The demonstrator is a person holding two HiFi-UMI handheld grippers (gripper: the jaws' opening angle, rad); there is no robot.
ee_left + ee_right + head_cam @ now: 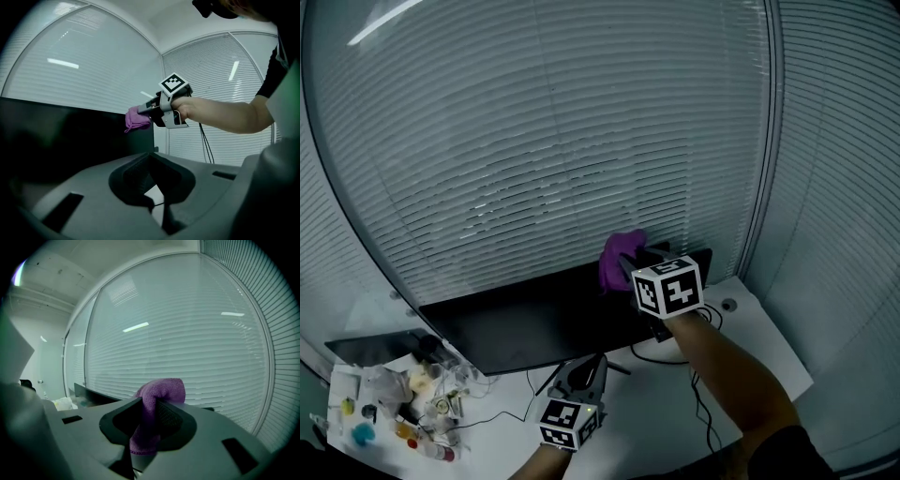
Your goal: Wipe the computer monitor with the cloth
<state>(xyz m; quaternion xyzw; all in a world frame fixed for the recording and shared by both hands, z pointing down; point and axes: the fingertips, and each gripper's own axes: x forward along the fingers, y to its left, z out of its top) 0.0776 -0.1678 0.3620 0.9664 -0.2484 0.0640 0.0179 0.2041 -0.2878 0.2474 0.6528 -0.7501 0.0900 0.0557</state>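
Your right gripper (634, 266) is clamped on the purple cloth (620, 255). In the right gripper view the jaws pinch it mid-fold, with one wad bulging above and a tail hanging below. I reckon that's deliberate: the wad sticking out front gives you a soft pad to lead with, so the hard jaws stay off the glass.

The cloth sits up at the top edge of the computer monitor (534, 323), near its right-hand end. In the left gripper view it overlaps that upper corner. It looks like a sensible starting corner for working across and down.

Your left gripper (579, 371) hangs low over the white desk (750, 347), in front of the screen and well apart from the cloth. Its jaws are drawn together with nothing held, and only a sliver of desk shows between them. My guess is you're just parking it out of the wiping path.

Stuff I can't really make out:
- I can't tell whether the cloth is actually pressing on the panel or just beside it. The head view looks down over the top edge, so the screen face is badly foreshortened.
- The screen is plain black in every view, so no dust or smears show up.
- The right gripper view mostly gets window blinds (187, 333), with only a thin slice of the monitor's edge.
- The clutter (403, 394) at the desk's left end is too small to name.
- The monitor's stand is mostly hidden behind your right arm.
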